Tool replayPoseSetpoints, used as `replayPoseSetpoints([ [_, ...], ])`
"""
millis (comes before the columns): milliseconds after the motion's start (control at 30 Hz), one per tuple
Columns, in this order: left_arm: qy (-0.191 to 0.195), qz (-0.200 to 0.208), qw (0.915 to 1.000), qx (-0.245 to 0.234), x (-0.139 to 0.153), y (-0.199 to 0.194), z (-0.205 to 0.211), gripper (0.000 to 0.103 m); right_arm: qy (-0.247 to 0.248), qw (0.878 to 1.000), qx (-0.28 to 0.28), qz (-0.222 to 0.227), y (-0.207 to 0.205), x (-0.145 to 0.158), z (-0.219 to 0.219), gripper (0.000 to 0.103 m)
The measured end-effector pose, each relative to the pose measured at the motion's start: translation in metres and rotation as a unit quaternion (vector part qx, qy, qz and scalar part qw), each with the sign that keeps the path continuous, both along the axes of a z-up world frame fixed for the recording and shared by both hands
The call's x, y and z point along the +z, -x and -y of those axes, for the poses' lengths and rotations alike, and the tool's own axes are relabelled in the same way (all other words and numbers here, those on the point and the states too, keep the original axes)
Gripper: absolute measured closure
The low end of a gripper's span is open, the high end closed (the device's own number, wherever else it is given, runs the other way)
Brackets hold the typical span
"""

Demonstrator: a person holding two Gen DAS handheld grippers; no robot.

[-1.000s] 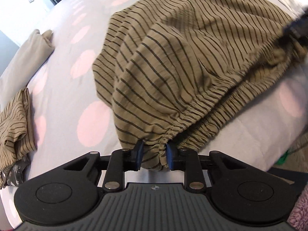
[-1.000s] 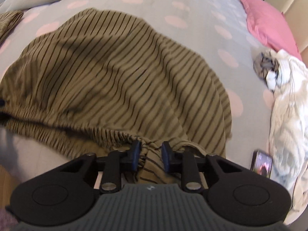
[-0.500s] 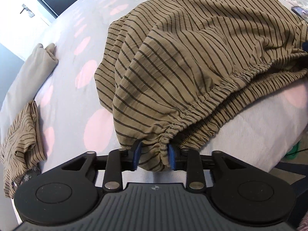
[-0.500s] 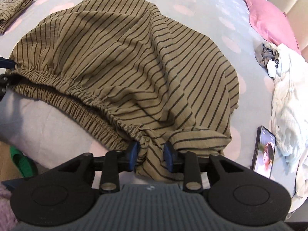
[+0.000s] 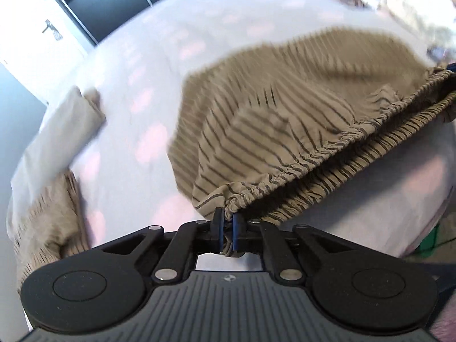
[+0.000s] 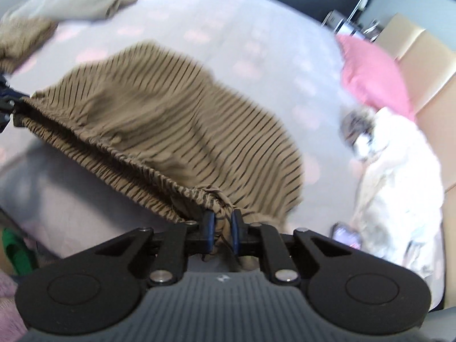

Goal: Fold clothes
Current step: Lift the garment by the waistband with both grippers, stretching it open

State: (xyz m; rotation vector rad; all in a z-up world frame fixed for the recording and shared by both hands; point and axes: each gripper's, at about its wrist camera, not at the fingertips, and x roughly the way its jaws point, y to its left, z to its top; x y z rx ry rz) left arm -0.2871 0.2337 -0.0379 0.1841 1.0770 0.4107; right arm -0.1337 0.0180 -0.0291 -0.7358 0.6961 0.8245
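Both grippers, left (image 5: 227,228) and right (image 6: 221,229), have just pinched their fingers onto the skirt's (image 5: 285,119) waistband, lifting it off the bed (image 5: 136,85). Next: carry it over evenly to fold.

Left hand-held gripper (image 5: 227,221) just clamped tight on gathered cloth, right hand-held gripper (image 6: 221,223) likewise, both angled downward

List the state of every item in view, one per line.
Left claw: just closed, clamped on the waistband corner.
Right claw: just closed, clamped on the other corner.
Striped garment: waistband lifted, rest draped on bed.
Phone: screen lit.
White clothes: unfolded heap.
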Motion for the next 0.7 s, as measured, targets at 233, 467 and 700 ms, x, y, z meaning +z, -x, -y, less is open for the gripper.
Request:
replayPoseSetpoints([
  [233, -0.055, 0.075, 0.9946, -0.047, 0.105, -0.018, -0.008, 0.100, -0.075, 0.993, 0.019, 0.084, -0.028, 0.109, -0.012, 0.092],
  [467, -0.103, 0.121, 0.9860, -0.049, 0.192, -0.061, -0.027, 0.100, -0.133, 0.982, 0.022, 0.130, -0.063, 0.195, -0.044, 0.092],
  [700, -0.142, 0.138, 0.9802, -0.005, 0.211, -0.137, -0.060, 0.100, -0.152, 0.974, 0.009, 0.170, -0.117, 0.207, -0.120, 0.093],
])
